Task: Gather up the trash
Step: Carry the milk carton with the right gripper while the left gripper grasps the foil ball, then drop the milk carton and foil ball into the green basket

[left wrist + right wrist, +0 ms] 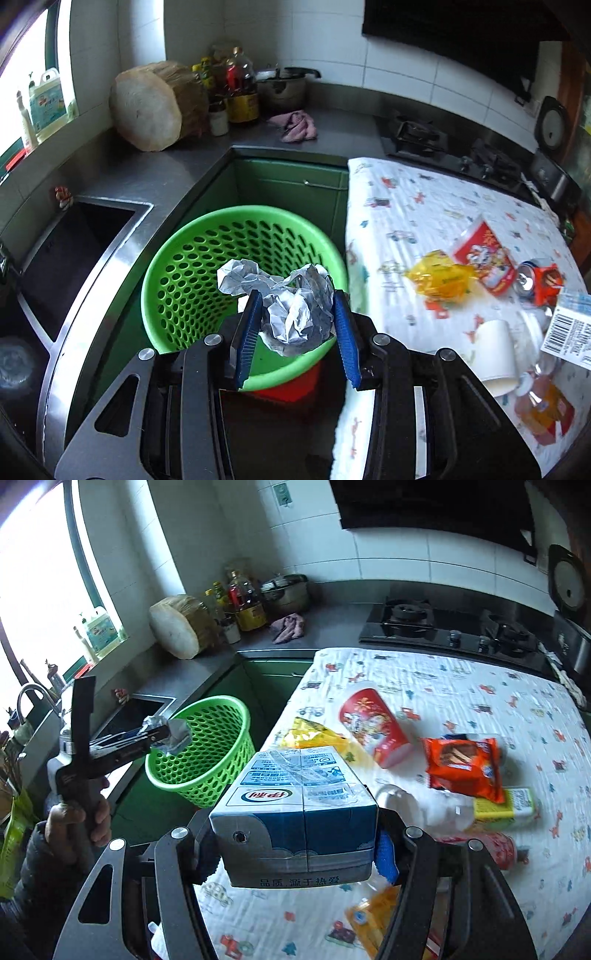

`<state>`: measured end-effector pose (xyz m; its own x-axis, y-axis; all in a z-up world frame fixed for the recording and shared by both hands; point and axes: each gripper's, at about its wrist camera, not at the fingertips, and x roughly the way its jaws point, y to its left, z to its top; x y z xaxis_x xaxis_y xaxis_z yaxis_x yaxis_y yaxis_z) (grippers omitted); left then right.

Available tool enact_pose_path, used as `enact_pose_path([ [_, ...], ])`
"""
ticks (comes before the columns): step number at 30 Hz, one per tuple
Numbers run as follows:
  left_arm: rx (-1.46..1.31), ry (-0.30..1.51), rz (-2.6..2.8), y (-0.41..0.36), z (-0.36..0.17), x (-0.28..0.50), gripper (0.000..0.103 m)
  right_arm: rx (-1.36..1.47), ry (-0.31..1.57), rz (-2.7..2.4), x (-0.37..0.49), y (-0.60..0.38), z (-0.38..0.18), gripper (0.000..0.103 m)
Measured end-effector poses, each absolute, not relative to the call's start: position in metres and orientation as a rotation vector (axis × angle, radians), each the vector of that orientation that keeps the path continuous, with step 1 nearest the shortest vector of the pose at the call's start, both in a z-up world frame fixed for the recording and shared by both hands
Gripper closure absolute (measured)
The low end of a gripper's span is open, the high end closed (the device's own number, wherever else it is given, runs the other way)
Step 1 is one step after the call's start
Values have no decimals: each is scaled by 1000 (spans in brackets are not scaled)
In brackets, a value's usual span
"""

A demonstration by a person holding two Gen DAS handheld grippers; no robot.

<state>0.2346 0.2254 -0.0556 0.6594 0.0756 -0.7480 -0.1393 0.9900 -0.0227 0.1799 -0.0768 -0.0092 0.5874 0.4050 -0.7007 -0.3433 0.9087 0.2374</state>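
The table (461, 701), under a white cloth printed with small cars and planes, fills the space ahead and to the right of the right gripper (295, 853), and its near-left edge lies just right of the left gripper (297, 332). The green basket (192, 280), its wall full of holes, stands on the floor beside the table, below and just ahead of the left gripper, with the sink (85, 236) off to that gripper's left. The right gripper holds a blue and white milk carton (295, 812) across its width, the 2 jaws set fairly wide and pressed on its sides, the carton lifted above the cloth. The left gripper has a crumpled ball of silver foil (295, 314) pinched between its 2 blue pads (247, 332), jaws at a middling gap, and the foil hangs over the basket's mouth; from the right wrist, a hand (79, 819) grips that tool's handle. Ahead of the carton on the cloth lie a red paper cup (373, 727) on its side, an orange snack packet (463, 768) to the right, and a yellow wrapper (314, 738) just beyond the carton.
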Motion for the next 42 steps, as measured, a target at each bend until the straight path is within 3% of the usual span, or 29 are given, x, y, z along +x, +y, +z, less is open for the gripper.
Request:
enact_pose_path([
  [8,-156,964,163,280,-116,267,60,33,930,538,246,13,-32,40],
  [10,-175,978,161,288,-124,267,52,18,949,553,258,32,-39,40],
  [12,-191,978,163,295,-129,266,51,14,969,574,271,50,-46,40],
  [14,-214,976,163,301,-131,263,41,3,984,590,281,66,-53,40],
  [31,-311,887,232,349,-111,217,30,-69,1111,669,334,175,-110,40],
  [35,-324,871,241,352,-105,205,27,-53,1102,667,333,176,-112,30],
  [42,-305,851,211,337,-90,195,27,-41,1026,639,305,144,-86,25],
])
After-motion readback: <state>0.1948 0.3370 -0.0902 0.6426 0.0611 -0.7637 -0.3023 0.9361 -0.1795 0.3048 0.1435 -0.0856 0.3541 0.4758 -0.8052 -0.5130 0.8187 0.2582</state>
